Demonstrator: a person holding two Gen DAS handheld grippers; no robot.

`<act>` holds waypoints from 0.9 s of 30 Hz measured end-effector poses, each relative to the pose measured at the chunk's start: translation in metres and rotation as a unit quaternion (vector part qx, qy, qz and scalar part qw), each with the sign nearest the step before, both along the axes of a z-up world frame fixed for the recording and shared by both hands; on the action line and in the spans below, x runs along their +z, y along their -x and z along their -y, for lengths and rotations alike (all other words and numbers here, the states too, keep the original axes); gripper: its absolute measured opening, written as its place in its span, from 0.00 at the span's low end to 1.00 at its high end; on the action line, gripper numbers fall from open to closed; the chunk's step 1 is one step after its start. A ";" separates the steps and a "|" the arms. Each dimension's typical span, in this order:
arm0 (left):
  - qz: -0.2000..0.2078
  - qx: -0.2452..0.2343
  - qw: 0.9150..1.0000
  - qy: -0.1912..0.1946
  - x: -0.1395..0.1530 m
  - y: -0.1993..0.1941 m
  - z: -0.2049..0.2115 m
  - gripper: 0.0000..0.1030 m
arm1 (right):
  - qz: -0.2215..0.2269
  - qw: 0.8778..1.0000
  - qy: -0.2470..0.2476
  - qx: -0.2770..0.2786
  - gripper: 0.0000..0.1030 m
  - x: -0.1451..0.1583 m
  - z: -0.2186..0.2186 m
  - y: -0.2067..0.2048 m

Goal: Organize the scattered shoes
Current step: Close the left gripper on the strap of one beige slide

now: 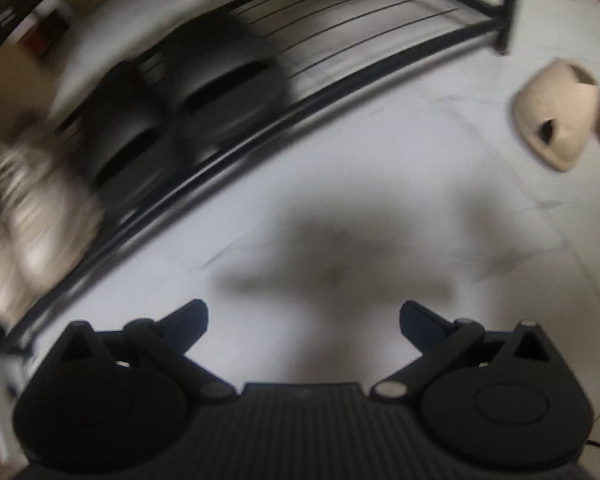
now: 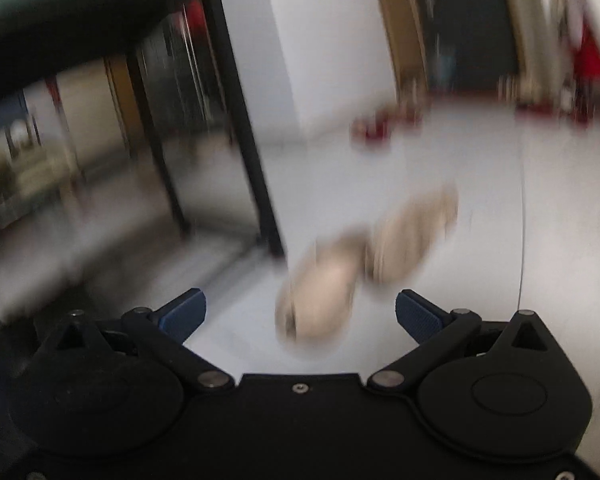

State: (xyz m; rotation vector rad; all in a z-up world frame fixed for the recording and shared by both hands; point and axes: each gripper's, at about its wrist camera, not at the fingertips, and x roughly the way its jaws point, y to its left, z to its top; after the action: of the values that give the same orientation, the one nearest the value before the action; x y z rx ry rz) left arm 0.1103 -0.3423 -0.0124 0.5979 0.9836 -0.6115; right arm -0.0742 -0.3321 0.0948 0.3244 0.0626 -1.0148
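A: Through the left wrist camera, our left gripper [image 1: 304,316] hangs over bare pale floor [image 1: 380,168], jaws spread wide with nothing between them. At far left a pair of black slip-on shoes [image 1: 188,100] sits on the low black wire shoe rack [image 1: 340,40], with blurred cream shoes [image 1: 32,216] beside them at the left. Two beige perforated clogs [image 1: 556,112] lie loose on the floor, far right, just past the rack's post.

B: The risk we see?

A: A sweep could clip the rack's front rail, which lies between us and the shelved pairs.

B: And the right wrist camera?

A: Our right gripper [image 2: 300,316] is also wide open and empty, and the beige clogs [image 2: 364,260] lie just ahead, badly blurred. Closing now, we might catch only an edge and drop one. The rack's black upright leg [image 2: 252,140] stands close on their left.
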 end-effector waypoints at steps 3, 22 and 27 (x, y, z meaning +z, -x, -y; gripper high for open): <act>0.000 -0.066 0.997 0.050 -0.006 0.006 0.029 0.99 | 0.071 0.989 0.130 0.007 1.00 0.019 -0.033 0.021; 0.043 -0.279 0.927 0.245 -0.020 0.027 0.157 0.99 | 0.038 0.980 0.193 0.012 1.00 0.000 -0.033 0.006; 0.037 -0.270 0.932 0.237 -0.026 0.025 0.165 0.98 | 0.032 0.982 0.183 0.020 1.00 -0.004 -0.027 0.000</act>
State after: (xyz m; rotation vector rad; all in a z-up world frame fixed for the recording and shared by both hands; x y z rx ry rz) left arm 0.0855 -0.5074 -0.0380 0.4483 0.5576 -1.2649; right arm -0.0743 -0.3052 0.0912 0.0201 -0.1743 -0.9532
